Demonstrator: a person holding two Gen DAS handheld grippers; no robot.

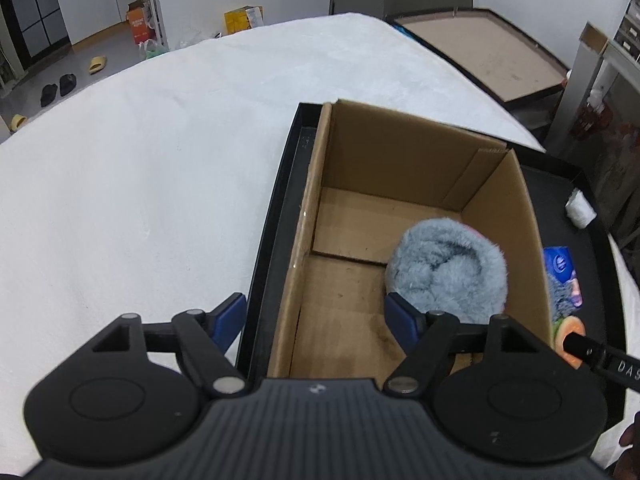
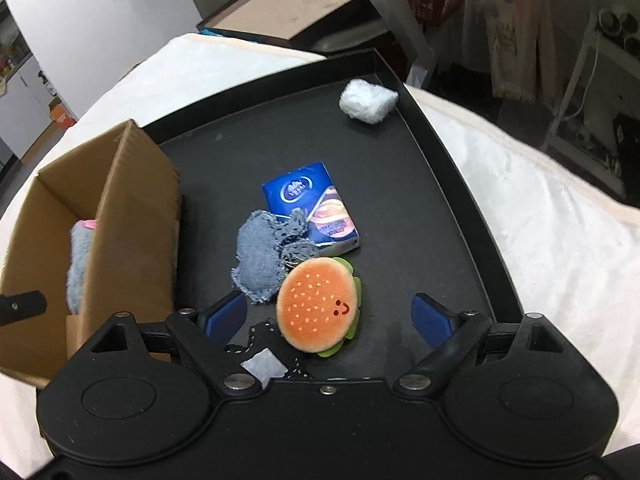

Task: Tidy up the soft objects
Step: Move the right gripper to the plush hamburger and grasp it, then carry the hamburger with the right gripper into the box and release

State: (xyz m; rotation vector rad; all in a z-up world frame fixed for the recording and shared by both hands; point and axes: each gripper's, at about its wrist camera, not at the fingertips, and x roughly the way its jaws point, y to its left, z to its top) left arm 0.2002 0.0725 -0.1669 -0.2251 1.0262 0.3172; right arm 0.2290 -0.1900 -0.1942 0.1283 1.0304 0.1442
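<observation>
A cardboard box [image 1: 404, 160] stands on a black tray [image 1: 272, 216]. A fluffy grey-blue plush [image 1: 448, 272] lies inside it at the right. My left gripper [image 1: 316, 320] hovers open over the box's near left edge; its right pad is beside the plush, not gripping it. In the right wrist view, a plush burger [image 2: 320, 304] lies on the tray [image 2: 440, 208] between the fingers of my right gripper [image 2: 330, 318], which is open and apart from it. A denim cloth piece [image 2: 264, 260], a blue tissue pack [image 2: 312, 204] and a white cotton wad [image 2: 368, 100] lie beyond.
The tray sits on a white fuzzy blanket [image 1: 140, 160]. A dark stitched fabric with a white tag [image 2: 266, 364] lies under the right gripper. A brown board [image 1: 492, 44] and shelving stand past the bed's far edge. The box [image 2: 100, 232] is left of the burger.
</observation>
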